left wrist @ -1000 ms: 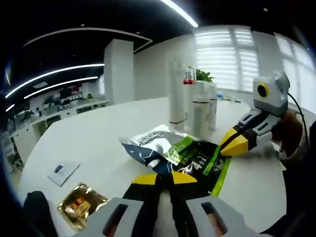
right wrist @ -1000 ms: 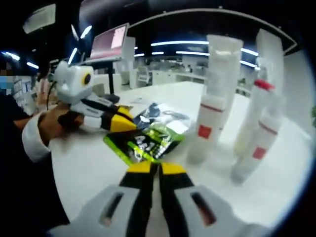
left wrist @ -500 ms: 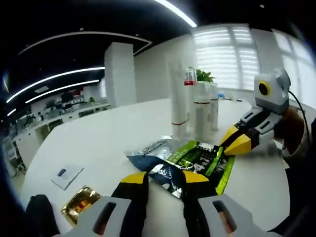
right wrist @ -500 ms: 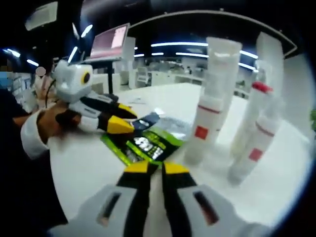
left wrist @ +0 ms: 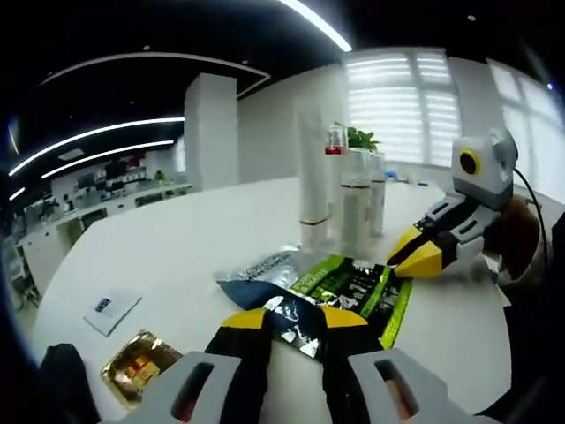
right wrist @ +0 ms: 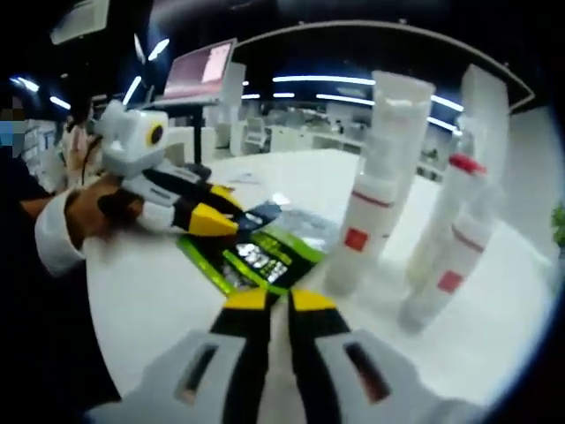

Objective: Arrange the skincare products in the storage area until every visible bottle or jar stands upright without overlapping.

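Left gripper view: the white table [left wrist: 177, 247] has plenty of bare room left of the sachets. I count two flat sachets, a green one [left wrist: 357, 291] and a dark one [left wrist: 265, 278], overlapping just in front of a cluster of upright white tubes [left wrist: 313, 177]; roughly four, hard to separate. A gold packet [left wrist: 141, 362] and a white card [left wrist: 110, 307] lie well left of them. Left gripper [left wrist: 294, 320] is parted a little, straddling the dark sachet's edge; contact unclear. Right gripper [right wrist: 268, 300] is nearly closed, empty, its tips just short of the green sachet.
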A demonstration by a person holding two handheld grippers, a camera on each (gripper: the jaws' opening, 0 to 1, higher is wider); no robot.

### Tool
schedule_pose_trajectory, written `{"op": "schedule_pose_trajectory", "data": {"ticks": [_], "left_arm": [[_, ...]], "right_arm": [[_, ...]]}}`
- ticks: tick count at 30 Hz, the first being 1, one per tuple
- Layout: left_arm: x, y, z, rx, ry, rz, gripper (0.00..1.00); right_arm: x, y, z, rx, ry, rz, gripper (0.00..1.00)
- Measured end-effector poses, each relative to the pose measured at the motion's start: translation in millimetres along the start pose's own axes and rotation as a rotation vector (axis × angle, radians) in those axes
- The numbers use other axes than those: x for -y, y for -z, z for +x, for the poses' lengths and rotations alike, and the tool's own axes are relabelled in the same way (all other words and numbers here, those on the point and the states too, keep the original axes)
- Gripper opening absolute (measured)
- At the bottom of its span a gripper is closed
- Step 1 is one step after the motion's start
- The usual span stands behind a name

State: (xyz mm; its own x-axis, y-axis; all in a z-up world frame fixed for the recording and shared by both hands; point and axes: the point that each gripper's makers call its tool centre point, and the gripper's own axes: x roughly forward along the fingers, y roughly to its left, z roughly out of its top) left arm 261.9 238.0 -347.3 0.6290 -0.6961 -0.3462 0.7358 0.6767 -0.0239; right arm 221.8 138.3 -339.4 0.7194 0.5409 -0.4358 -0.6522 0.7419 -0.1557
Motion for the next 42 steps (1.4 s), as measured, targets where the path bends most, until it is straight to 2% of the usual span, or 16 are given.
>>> {"op": "schedule_pose_trajectory", "data": {"ticks": [7,9,12,17,27,36,37,39,40,42], "left_arm": [[2.6,1.4,0,-0.006,0.014,-0.009,0.14],[4.8,1.6,1,-0.008,0.028,-0.017,0.11],[5.1,1.6,1,-0.008,0.033,-0.023,0.09],[13.0,2.1,2,-0.01,0.071,-0.033,0.0],[14.1,2.1,2,-0.01,0.076,-0.067,0.0],[17.2,3.1,0,-0.014,0.065,-0.071,0.0],[16.8,2.2,-1,-0.009,0.062,-0.065,0.0],[20.0,-10.5,-4,0.057,0.089,-0.107,0.0],[20.5,-16.2,-7,0.089,0.101,-0.131,0.0],[20.8,-19.8,-11,0.114,0.098,-0.148,0.0]], "right_arm": [[4,-8.4,-5,0.029,0.035,-0.032,0.02],[2,-10.5,-4,0.035,0.023,-0.057,0.0],[-3,-10.1,-2,0.035,0.004,-0.049,0.0],[-4,-1.9,3,0.012,-0.01,-0.039,0.0],[-5,4.8,4,0.01,-0.036,0.029,0.0],[-6,5.1,3,0.013,-0.038,0.022,0.0],[-7,5.0,3,0.006,-0.043,-0.005,0.0],[-9,4.6,0,-0.013,-0.046,-0.087,0.0],[-6,2.2,1,-0.009,-0.045,-0.105,0.0],[-5,-3.2,-1,0.016,-0.037,-0.102,0.0]]}}
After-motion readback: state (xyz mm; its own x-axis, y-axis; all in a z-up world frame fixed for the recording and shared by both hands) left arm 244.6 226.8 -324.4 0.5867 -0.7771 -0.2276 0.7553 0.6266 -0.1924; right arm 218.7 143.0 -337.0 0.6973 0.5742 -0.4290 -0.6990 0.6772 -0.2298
